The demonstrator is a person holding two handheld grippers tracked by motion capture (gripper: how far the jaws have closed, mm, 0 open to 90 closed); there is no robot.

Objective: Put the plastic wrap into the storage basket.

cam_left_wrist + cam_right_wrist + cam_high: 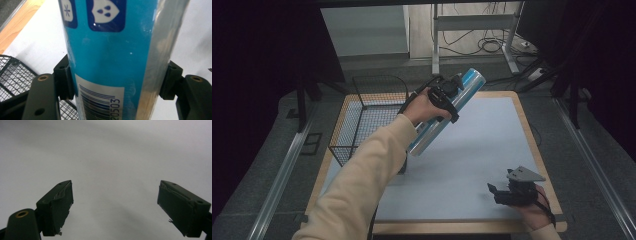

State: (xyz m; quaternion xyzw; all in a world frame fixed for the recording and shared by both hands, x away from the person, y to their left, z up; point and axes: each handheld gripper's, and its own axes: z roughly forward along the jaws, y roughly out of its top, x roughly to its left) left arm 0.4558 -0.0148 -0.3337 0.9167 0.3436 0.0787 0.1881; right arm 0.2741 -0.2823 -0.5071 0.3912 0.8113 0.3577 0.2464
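A long blue and silver tube [447, 112] with a barcode label hangs tilted above the table, its upper end toward the back right. My left gripper [447, 95] is shut on its middle. In the left gripper view both pads press the tube [112, 50] from either side, and my left gripper [117, 80] holds it just above the barcode. Near the front right corner my right gripper [499, 192] rests low over the white table top [482, 145], pointing left. In the right gripper view my right gripper [115, 207] stands wide open with nothing between its fingers.
A black wire basket [362, 120] stands at the table's left side, right beside the tube's lower end; its mesh [12, 75] shows under the left gripper. The wooden table edge [532, 140] runs along the right. Desk legs and cables lie on the floor behind.
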